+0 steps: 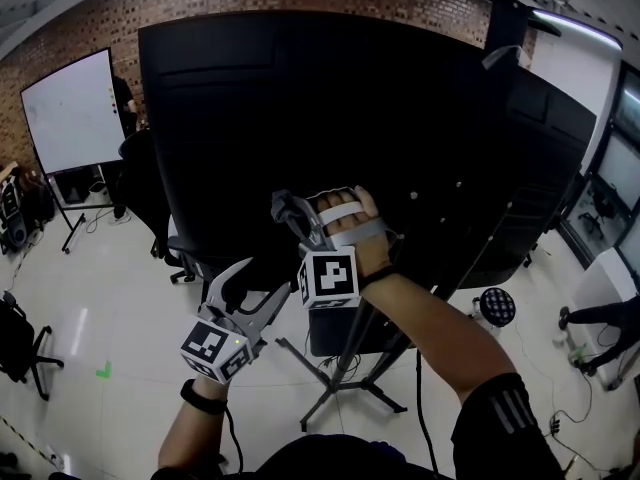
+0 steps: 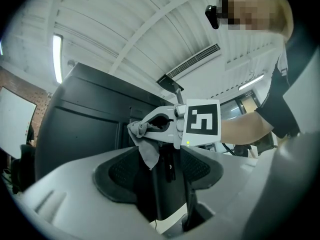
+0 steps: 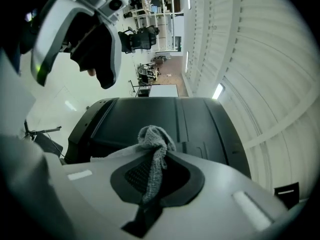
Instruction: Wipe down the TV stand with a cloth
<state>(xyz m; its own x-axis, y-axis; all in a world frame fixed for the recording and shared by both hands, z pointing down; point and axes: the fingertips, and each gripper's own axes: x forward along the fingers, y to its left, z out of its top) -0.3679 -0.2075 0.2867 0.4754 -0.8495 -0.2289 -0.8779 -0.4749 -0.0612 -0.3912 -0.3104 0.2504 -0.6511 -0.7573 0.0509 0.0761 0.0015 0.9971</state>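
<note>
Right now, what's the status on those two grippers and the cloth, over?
Right gripper shut on grey cloth, up by the black TV. Left gripper open, empty, lower. TV stand below, nothing blocking it.

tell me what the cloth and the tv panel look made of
Cloth: soft grey woven or knitted fabric, matte. A coarse looped texture shows, and it hangs limp in folds.
TV panel: smooth, black, matte, probably plastic, perhaps painted metal. Moulded seams show with little glare.
</note>
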